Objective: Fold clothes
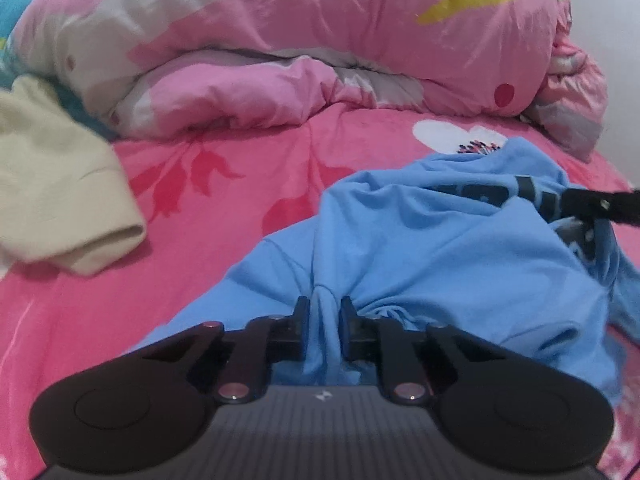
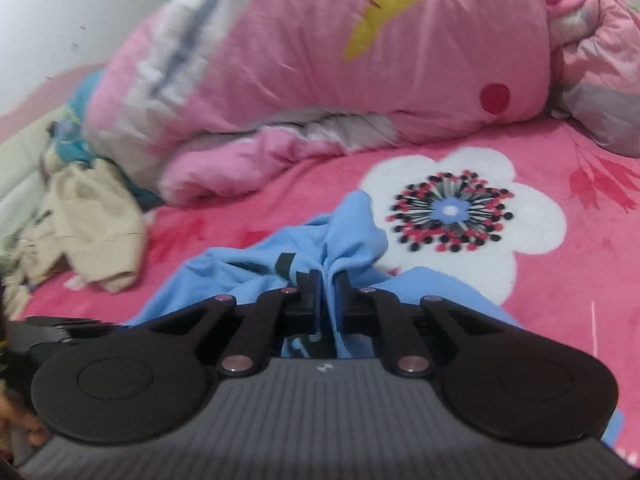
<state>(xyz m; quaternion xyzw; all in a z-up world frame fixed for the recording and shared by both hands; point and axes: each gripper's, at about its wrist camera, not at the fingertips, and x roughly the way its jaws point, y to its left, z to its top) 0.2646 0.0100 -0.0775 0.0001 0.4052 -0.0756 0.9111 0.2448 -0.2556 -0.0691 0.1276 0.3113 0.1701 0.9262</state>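
A bed fills both views, covered by a pink sheet (image 1: 100,320) printed with red leaves and a big white flower (image 2: 460,208) with a dotted centre. On that sheet lies the blue T-shirt (image 1: 420,240), a soft, thin knit, bunched into loose folds, with a dark printed patch showing among the creases. In the left wrist view its crumpled mass stretches from the near centre away toward the far right, so its long axis runs diagonally across the bed; which end is the collar cannot be told. The left gripper (image 1: 325,312) has its jaws pinching a gathered ridge of the blue cloth, which rises between the black fingers. The right gripper (image 2: 328,284) likewise has its jaws squeezed onto a puckered fold of the same shirt, the cloth fanning out beyond the tips. Well apart to the left lies a cream garment (image 1: 52,184), thicker, with a rolled hem. Behind everything, a puffy pink duvet (image 1: 320,40) with grey patches and a yellow carrot print is heaped along the far side, against a pale wall (image 2: 60,20).
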